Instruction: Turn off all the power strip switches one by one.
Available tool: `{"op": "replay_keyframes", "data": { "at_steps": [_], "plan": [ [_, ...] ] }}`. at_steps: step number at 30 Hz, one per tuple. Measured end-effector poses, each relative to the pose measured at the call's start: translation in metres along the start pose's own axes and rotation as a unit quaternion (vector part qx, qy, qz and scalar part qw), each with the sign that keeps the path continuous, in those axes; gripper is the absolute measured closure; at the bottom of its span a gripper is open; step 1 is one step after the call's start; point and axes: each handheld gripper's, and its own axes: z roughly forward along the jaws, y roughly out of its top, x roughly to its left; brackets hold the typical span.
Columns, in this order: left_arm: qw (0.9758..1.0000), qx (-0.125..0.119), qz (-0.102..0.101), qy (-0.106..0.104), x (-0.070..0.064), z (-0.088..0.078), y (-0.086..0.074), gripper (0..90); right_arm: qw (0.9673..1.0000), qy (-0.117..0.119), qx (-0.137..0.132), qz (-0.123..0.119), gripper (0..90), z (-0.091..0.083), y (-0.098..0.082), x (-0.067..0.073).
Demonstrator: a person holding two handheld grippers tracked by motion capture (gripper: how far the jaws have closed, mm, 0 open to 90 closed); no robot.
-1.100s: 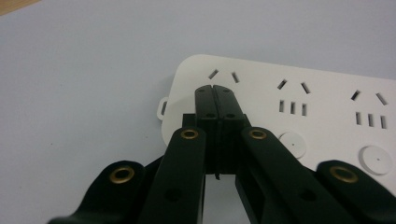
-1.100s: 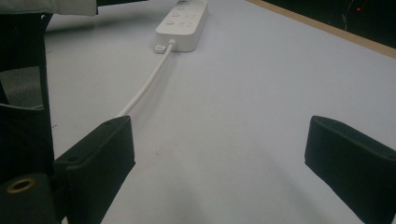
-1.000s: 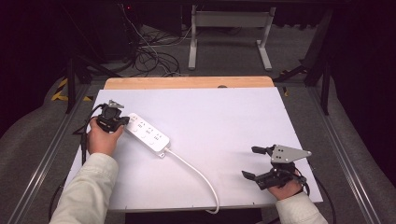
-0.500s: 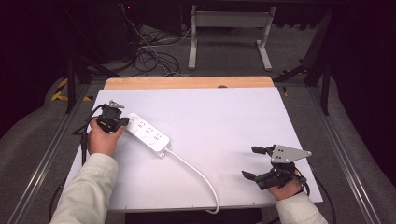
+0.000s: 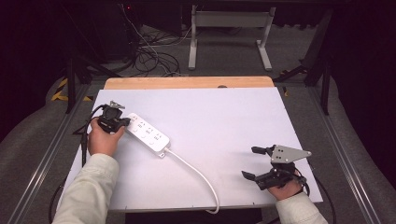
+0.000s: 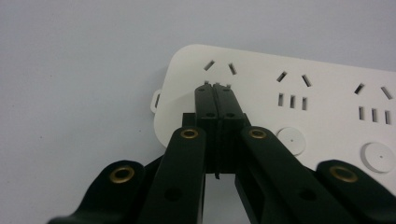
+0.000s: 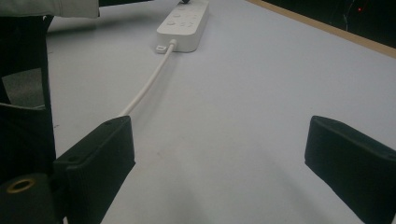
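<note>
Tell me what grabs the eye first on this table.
The white power strip lies at the table's left, its cord curling off the near edge. The left gripper stands shut with its tips over the strip's end socket. At the near right, the right gripper rests wide open, apart from the strip.

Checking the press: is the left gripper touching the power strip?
Touching. In the left gripper view, the shut left gripper tips rest on the power strip by its end socket.
</note>
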Motion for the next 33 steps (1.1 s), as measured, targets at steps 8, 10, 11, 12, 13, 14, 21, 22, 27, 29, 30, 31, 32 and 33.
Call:
{"op": "replay_keyframes", "data": {
  "at_steps": [8,10,11,12,13,14,21,22,27,29,30,31,32,33],
  "plan": [
    [1.0000,-0.001,0.002,0.002,0.000,0.000,0.000,90.0,1.0000,0.000,0.000,0.000,8.8,0.000,0.000,0.001],
    [1.0000,-0.001,0.002,0.001,0.000,0.000,-0.001,90.0,1.0000,0.000,0.000,0.000,8.8,0.000,0.000,0.001],
    [1.0000,-0.001,0.001,0.002,0.000,0.001,-0.001,90.0,1.0000,0.000,0.000,0.000,8.8,0.000,0.000,0.001],
    [1.0000,0.000,0.001,0.001,0.000,0.001,-0.001,90.0,1.0000,0.001,0.000,-0.001,8.8,0.000,0.000,0.001],
    [1.0000,0.001,0.001,0.002,-0.001,0.001,-0.001,90.0,1.0000,0.001,0.000,-0.001,8.8,0.000,0.000,0.001],
    [1.0000,0.003,0.004,0.007,-0.001,0.001,0.000,90.0,1.0000,0.000,0.000,-0.001,8.8,0.000,0.000,0.001],
    [0.9995,-0.018,0.021,0.016,-0.015,-0.012,0.004,90.0,1.0000,-0.002,-0.003,-0.001,8.8,-0.002,0.000,0.000],
    [0.9992,-0.028,0.026,0.016,-0.018,-0.017,0.005,90.0,1.0000,-0.001,-0.004,0.001,8.8,-0.002,0.000,0.000],
    [0.9977,-0.062,0.024,-0.009,-0.027,-0.039,0.011,89.9,1.0000,0.000,-0.002,-0.001,8.8,0.000,0.001,-0.001],
    [0.9974,-0.063,0.031,-0.016,-0.032,-0.043,0.010,89.7,1.0000,-0.001,-0.004,-0.001,8.8,-0.001,0.001,0.000],
    [0.9970,-0.068,0.035,-0.014,-0.033,-0.046,0.009,87.6,1.0000,-0.001,-0.004,-0.002,8.8,-0.002,0.001,0.000],
    [0.9964,-0.074,0.035,-0.021,-0.036,-0.049,0.009,71.5,1.0000,-0.001,-0.005,-0.003,8.8,-0.002,0.001,0.000],
    [0.9957,-0.080,0.039,-0.029,-0.037,-0.053,0.008,71.5,1.0000,-0.001,-0.005,-0.003,8.8,-0.002,0.001,0.000],
    [0.9947,-0.086,0.037,-0.041,-0.039,-0.058,0.007,70.0,1.0000,-0.001,-0.005,-0.003,8.8,-0.002,0.001,0.000]
  ]
}}
